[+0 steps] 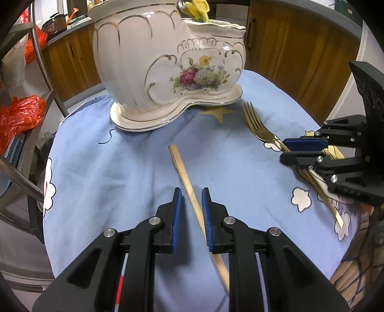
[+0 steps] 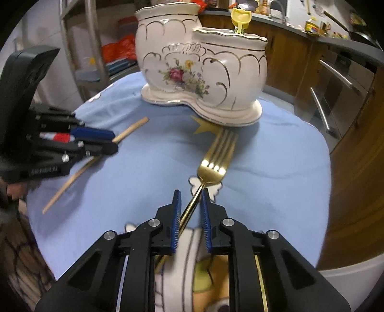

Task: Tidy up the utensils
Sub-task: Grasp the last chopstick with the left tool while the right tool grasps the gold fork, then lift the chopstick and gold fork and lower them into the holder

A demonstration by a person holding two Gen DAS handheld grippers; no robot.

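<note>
A wooden chopstick (image 1: 184, 172) lies slanted on the blue cloth, and my left gripper (image 1: 191, 192) is shut on its middle. From the right wrist view, the left gripper (image 2: 115, 141) has the chopstick (image 2: 134, 126) sticking out of both ends. A gold fork (image 2: 216, 158) points its tines at the holder; my right gripper (image 2: 190, 192) is shut on its handle, which crosses slantwise between the pads. The right gripper (image 1: 283, 150) sits to the right of the left one. A white floral ceramic holder (image 1: 168, 60) stands behind both, with a yellow utensil (image 1: 199, 9) in its lower compartment.
The round table wears a blue cloth (image 1: 120, 156) printed with clouds and stars. A thin gold handle (image 1: 337, 213) lies under the right gripper. A metal rack with red bags (image 1: 21, 115) stands at the left; wooden cabinets (image 2: 348, 168) close off the back and right.
</note>
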